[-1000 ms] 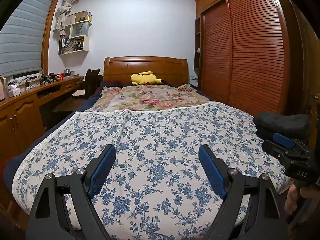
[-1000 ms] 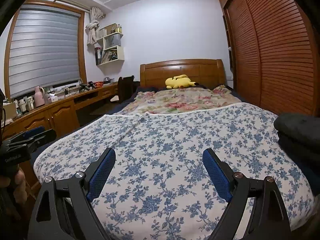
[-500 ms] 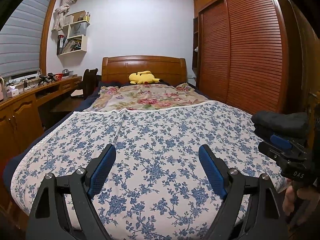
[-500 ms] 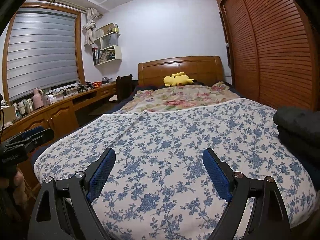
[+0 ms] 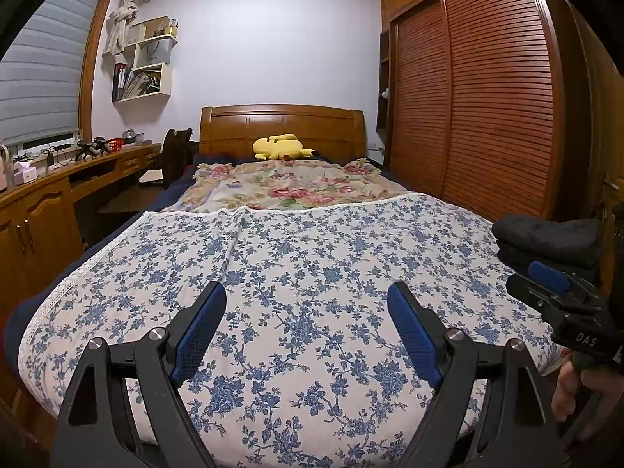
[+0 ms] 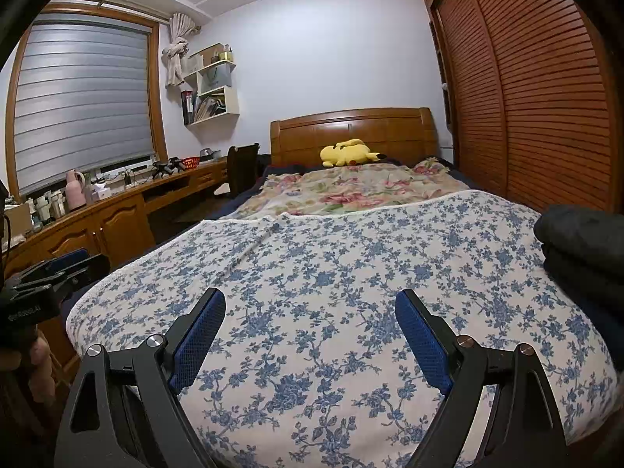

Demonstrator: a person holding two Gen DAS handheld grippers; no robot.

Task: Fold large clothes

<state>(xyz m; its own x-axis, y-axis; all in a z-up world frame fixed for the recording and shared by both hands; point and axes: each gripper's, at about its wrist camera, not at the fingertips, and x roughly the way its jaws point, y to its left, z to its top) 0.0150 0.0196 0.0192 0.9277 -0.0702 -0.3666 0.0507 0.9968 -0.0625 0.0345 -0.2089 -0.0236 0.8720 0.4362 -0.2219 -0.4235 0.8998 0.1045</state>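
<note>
A stack of folded dark clothes (image 5: 550,240) lies at the right edge of the bed; it also shows in the right wrist view (image 6: 581,249). A white sheet with blue flowers (image 5: 312,273) is spread flat over the near half of the bed, also in the right wrist view (image 6: 351,273). My left gripper (image 5: 306,292) is open and empty above the sheet's near end. My right gripper (image 6: 310,298) is open and empty above the sheet, left of the dark stack. Each gripper shows at the other view's edge: the right one (image 5: 561,296), the left one (image 6: 54,277).
A floral quilt (image 5: 288,183) and a yellow plush toy (image 5: 279,147) lie near the wooden headboard (image 5: 282,124). A wooden desk (image 5: 58,195) with a chair (image 5: 175,154) runs along the left. A slatted wardrobe (image 5: 487,109) stands on the right.
Both views have shifted slightly: the bed sits a little lower and farther in frame. Both grippers stay open and empty.
</note>
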